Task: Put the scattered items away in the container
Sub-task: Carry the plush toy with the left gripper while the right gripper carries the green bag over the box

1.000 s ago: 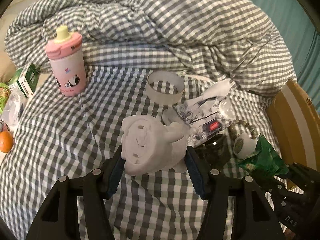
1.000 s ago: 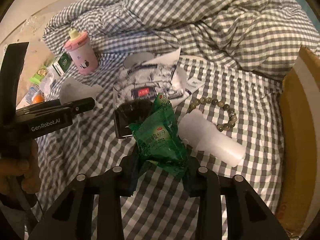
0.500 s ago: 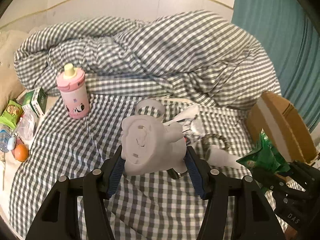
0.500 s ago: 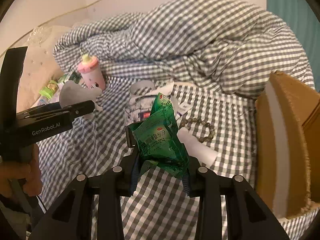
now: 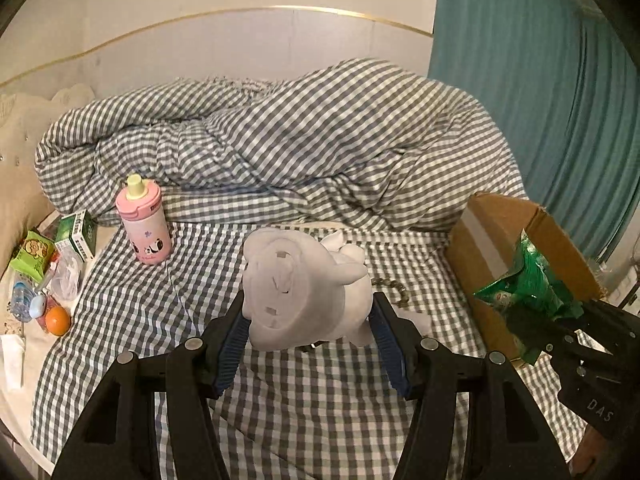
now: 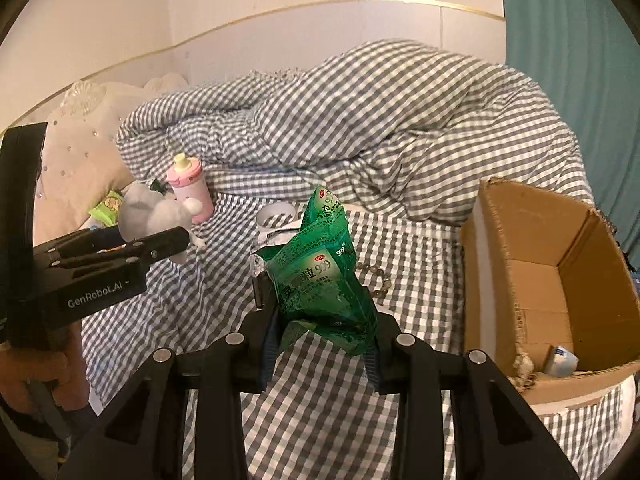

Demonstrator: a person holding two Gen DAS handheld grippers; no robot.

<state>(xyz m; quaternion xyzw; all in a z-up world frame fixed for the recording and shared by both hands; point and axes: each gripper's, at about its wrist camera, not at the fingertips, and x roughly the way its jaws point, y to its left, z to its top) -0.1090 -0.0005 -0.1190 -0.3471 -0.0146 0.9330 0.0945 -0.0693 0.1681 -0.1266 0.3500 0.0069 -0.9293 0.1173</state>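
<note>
Bedding fills the left wrist view, where the left gripper (image 5: pixel 310 344) clamps a grey plush toy (image 5: pixel 304 292) above the bed; a pink bottle (image 5: pixel 144 224) and snack packs wait. Right wrist view: the right gripper (image 6: pixel 320 350) pinches a green packet (image 6: pixel 320 280) beside the cardboard box (image 6: pixel 560 280), nearly empty, so most tidying remains.

Green packet (image 6: pixel 320 280) glossy crinkled foil; grey toy (image 5: pixel 300 292) matt plush; box (image 6: pixel 552 280) rough cardboard; bedding (image 5: pixel 320 152) woven check cloth.
</note>
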